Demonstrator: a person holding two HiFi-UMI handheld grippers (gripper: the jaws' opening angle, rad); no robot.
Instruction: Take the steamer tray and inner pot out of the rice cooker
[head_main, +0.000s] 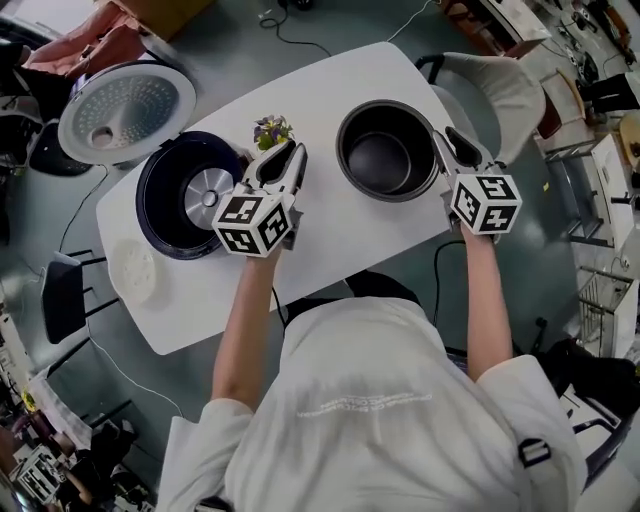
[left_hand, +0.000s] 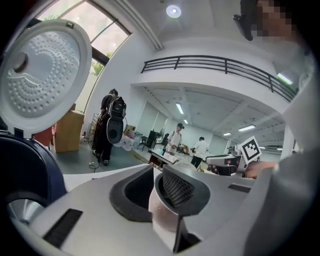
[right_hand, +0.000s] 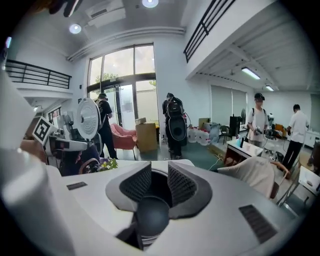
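My left gripper (head_main: 290, 150) and right gripper (head_main: 450, 136) hover narrowly parted and empty above the counter (head_main: 330, 235), the stiff, likely slick inner pot (head_main: 385, 158) upper centre, best pinched by its rim, and the light-looking steamer tray (head_main: 135, 270) lower left.

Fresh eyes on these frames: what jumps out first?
The dark inner pot stands out on the white table, right of centre. Left of it the rice cooker sits empty, its lid flipped open, with the white steamer tray lying at the table's left edge.
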